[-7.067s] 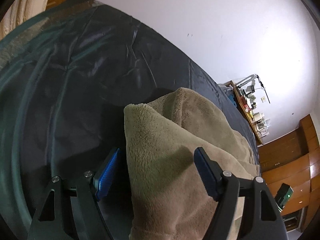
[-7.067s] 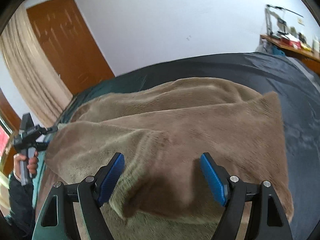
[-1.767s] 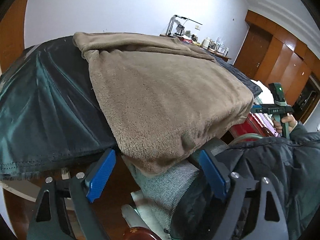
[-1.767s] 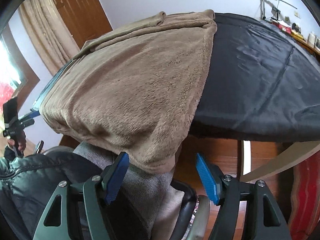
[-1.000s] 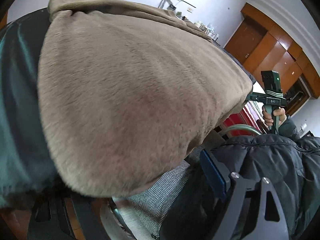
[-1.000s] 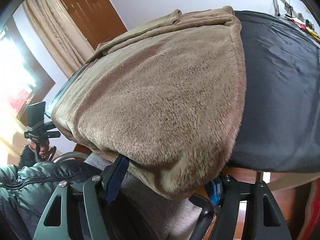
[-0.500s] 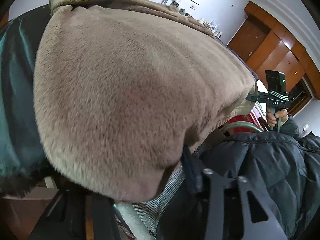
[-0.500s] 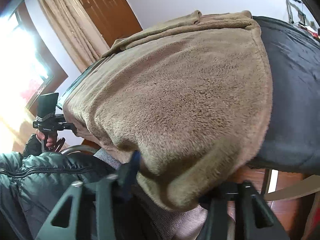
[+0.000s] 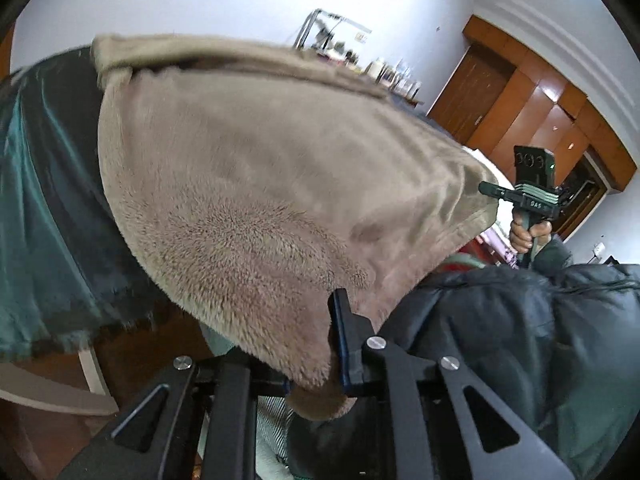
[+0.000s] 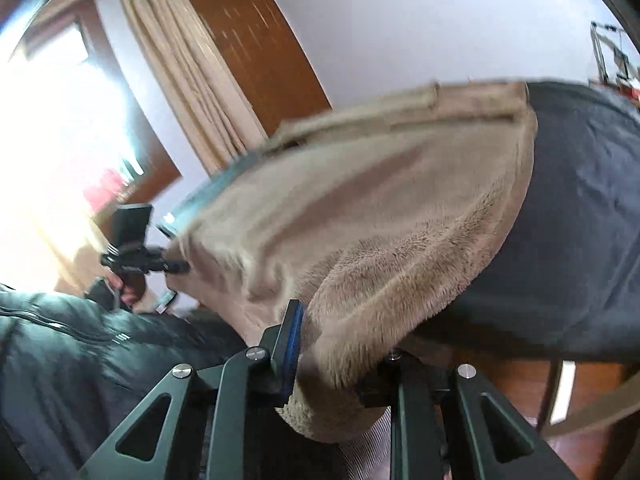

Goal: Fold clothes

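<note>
A tan fleece garment (image 9: pixel 260 184) lies folded over a table covered in dark cloth (image 9: pixel 44 200), its near edge hanging off the front. My left gripper (image 9: pixel 316 364) is shut on the near left corner of the fleece; one blue pad (image 9: pixel 340 344) shows, the other is buried in the pile. My right gripper (image 10: pixel 332 368) is shut on the near right corner of the fleece (image 10: pixel 392 232), with only its left pad (image 10: pixel 291 348) visible. Each wrist view also shows the other gripper, the right gripper (image 9: pixel 532 200) and the left gripper (image 10: pixel 136 258), in a hand at the opposite corner.
The person's dark padded jacket (image 9: pixel 520 340) fills the space just below the table edge. The dark table cover (image 10: pixel 580 240) stretches right of the fleece. A wooden door (image 10: pixel 260 60) and curtain (image 10: pixel 180 68) stand behind; wooden cabinets (image 9: pixel 540 112) and a cluttered shelf (image 9: pixel 360 60) line the far wall.
Both grippers, open around the hanging corners a second ago, have closed on them. Both views have since tilted up and the near hem has risen slightly.
</note>
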`<state>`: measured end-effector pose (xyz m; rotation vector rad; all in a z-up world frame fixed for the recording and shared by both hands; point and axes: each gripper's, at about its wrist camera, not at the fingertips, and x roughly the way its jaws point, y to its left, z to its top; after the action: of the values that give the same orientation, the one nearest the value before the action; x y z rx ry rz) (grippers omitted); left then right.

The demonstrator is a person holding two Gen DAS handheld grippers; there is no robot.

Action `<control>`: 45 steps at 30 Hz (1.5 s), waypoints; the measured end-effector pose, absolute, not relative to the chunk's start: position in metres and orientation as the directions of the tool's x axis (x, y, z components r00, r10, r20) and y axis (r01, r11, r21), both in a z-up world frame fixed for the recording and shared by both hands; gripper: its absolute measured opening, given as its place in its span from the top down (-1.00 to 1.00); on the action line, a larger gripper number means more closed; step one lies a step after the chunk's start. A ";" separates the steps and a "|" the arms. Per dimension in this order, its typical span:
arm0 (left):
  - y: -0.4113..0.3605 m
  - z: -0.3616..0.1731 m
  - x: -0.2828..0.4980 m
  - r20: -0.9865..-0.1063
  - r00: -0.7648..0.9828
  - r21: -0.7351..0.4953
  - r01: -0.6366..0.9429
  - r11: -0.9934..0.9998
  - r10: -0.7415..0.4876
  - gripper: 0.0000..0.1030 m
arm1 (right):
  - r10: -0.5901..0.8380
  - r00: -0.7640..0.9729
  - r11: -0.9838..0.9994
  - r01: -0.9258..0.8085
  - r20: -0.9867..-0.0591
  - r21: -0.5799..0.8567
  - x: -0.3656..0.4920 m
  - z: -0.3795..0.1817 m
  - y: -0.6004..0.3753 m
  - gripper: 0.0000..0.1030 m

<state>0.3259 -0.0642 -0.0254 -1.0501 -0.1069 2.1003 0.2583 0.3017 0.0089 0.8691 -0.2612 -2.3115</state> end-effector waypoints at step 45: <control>-0.107 0.056 0.312 -0.405 -0.615 -0.459 -0.502 -0.733 0.676 0.64 | -0.585 -0.582 -0.808 0.475 -0.564 0.348 0.227 0.010 0.272 0.53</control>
<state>0.3124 -0.1073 0.0564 -0.7467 -0.3971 2.3138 0.2274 0.2725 0.0099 0.9171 -0.2125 -2.3524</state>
